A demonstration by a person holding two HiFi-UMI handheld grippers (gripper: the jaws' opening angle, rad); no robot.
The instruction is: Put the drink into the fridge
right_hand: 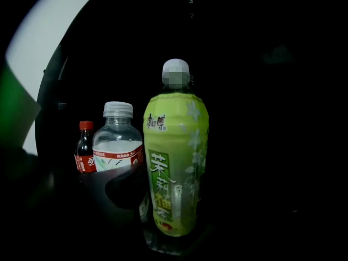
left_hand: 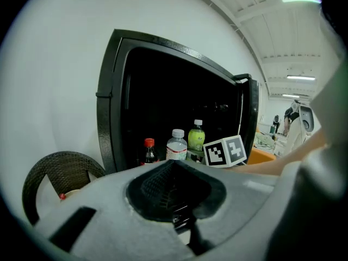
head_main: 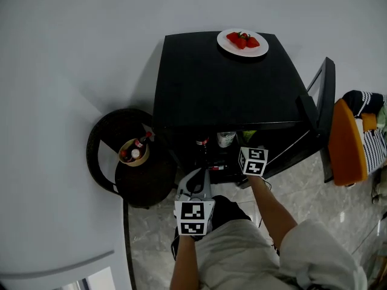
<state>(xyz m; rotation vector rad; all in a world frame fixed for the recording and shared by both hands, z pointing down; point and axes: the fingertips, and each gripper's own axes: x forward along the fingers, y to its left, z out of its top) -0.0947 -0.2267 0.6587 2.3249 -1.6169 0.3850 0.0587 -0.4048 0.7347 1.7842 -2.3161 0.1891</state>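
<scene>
Head view: the left gripper (head_main: 195, 177) hangs at lower centre, below the open black mini fridge (head_main: 224, 83), and the right gripper (head_main: 250, 148) reaches into it. Left gripper view: its grey jaws sit together, empty. The green tea bottle (left_hand: 196, 140) is upright inside the fridge, beside a water bottle (left_hand: 176, 144) and a cola bottle (left_hand: 148, 152). Right gripper view: wide, dark jaws clasp the green tea bottle at frame centre.

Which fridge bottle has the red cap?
The small dark cola bottle, leftmost; the water bottle and taller green tea bottle have pale caps.
</scene>
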